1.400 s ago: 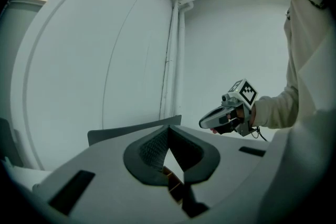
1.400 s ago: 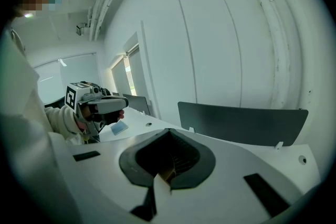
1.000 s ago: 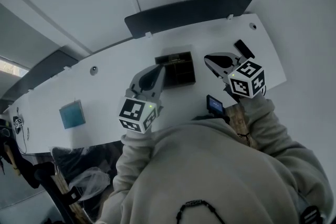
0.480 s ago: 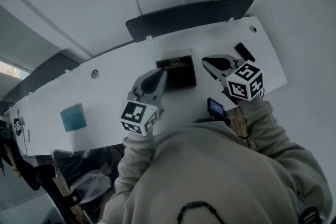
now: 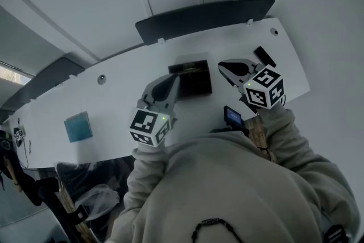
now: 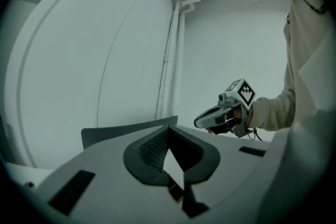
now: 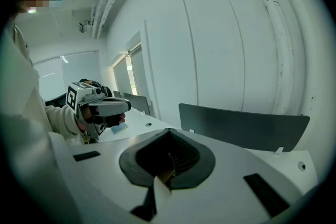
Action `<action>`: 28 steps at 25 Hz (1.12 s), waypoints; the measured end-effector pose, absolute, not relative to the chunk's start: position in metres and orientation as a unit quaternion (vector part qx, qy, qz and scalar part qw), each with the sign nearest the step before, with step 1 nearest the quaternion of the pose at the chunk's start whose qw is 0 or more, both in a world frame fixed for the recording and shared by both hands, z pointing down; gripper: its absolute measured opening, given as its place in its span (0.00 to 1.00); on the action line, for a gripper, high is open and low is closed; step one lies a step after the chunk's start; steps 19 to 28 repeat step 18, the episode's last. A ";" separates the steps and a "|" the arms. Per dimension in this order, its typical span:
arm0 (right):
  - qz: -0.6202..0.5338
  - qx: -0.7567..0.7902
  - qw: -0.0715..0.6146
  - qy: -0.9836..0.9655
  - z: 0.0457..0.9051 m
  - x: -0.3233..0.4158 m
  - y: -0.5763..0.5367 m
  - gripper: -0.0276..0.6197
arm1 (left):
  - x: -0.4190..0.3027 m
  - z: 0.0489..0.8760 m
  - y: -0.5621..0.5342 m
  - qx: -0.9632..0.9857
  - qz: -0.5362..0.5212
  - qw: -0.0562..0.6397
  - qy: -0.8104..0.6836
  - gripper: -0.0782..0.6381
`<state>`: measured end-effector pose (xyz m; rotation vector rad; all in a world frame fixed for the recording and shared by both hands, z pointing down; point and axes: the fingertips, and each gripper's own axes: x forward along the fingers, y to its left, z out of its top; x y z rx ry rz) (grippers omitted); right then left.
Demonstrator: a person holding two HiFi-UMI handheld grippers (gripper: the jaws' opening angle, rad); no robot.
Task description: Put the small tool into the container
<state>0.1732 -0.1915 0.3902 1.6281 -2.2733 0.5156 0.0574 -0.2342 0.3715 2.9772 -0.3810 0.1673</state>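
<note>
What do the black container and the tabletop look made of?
Container: probably plastic with a matte black finish; thin straight dividers, no shine. Tabletop: likely laminate or painted board, smooth white; even surface with only a faint sheen.

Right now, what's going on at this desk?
A person holds the left gripper at the left edge of the black container on the white desk, and the right gripper just to its right. Both sets of jaws look closed. A thin tan sliver shows between the right jaws; I can't tell whether it is the tool. A small black item lies farther right.
</note>
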 end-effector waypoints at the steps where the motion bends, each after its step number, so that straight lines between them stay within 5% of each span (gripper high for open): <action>1: 0.180 0.566 0.149 -0.791 0.391 0.173 -0.191 0.07 | 0.058 0.372 -0.234 0.988 0.056 0.068 -0.127 0.11; 28: 0.181 0.554 0.156 -0.798 0.398 0.169 -0.200 0.07 | 0.048 0.380 -0.236 0.985 0.062 0.076 -0.142 0.11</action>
